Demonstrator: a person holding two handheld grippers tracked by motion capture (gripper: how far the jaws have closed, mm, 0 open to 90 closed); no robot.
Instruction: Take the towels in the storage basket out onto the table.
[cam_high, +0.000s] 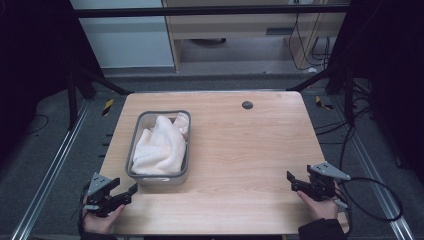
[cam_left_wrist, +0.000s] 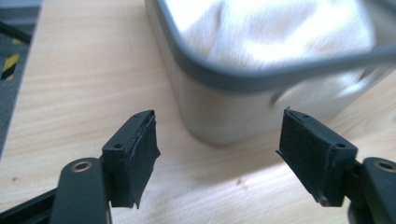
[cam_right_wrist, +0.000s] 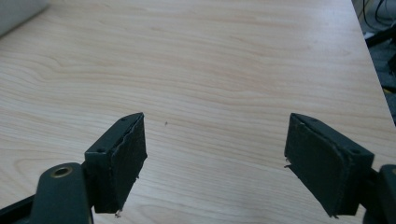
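A grey-rimmed plastic bin (cam_high: 138, 131) stands on the left half of the wooden table, with a crumpled white towel (cam_high: 162, 145) lying inside it. My left gripper (cam_high: 131, 192) rests near the table's front left corner, just in front of the bin, open with nothing between its jaws. In the left gripper view the bin's near corner (cam_left_wrist: 219, 79) and the towel (cam_left_wrist: 280, 32) loom right ahead of the open left gripper (cam_left_wrist: 217, 161). My right gripper (cam_high: 291, 180) sits at the front right edge, open and empty. The right gripper (cam_right_wrist: 215, 163) faces bare wood.
The wooden table (cam_high: 250, 150) has a small dark round hole (cam_high: 247, 105) near its back edge. Black frame struts rise at both back corners. Cables run over the floor at the right (cam_high: 375, 200). A bin corner (cam_right_wrist: 18, 14) shows at top left in the right gripper view.
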